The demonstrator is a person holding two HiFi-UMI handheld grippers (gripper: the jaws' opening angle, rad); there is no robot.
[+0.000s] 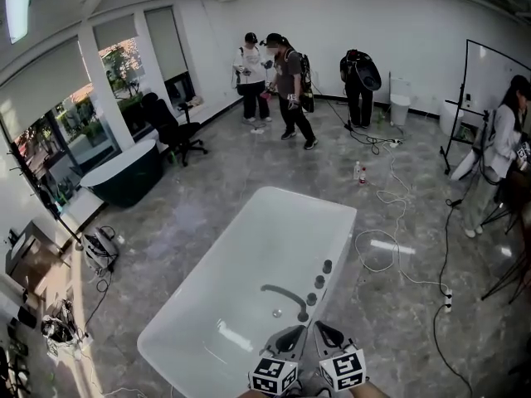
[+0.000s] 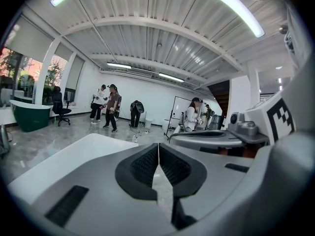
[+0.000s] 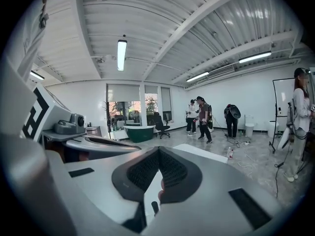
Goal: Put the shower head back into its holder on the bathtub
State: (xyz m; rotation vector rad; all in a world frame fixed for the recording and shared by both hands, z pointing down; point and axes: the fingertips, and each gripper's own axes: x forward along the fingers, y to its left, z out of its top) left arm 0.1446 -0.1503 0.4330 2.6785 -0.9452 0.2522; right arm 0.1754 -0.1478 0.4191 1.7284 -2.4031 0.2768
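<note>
Currently both grippers are empty: left gripper point(image 1: 295, 336) has its fingers closed together with nothing between them, and right gripper point(image 1: 324, 333) is the same, fingers tip to tip. Both hover side by side at the near end of the white bathtub point(image 1: 224, 288), close to its right rim. On that rim sit a dark curved spout point(image 1: 282, 293) reaching over the basin and a row of dark round fittings point(image 1: 319, 281); can't tell which of these is the shower head or its holder. The tub is glossy, rectangular with rounded corners, and stands on a polished grey marble-look floor point(image 1: 207, 214). White cables point(image 1: 397, 222) loop across the floor right of the tub, with bottles point(image 1: 359, 172) beyond them. Far left are a dark green tub point(image 1: 124, 177) by the windows and a black office chair point(image 1: 172, 127). By the far wall: people point(image 1: 289, 77) standing, one bent over point(image 1: 359, 77), and a white toilet point(image 1: 400, 99). Another person point(image 1: 502, 152) is at right beside a whiteboard point(image 1: 491, 77).
</note>
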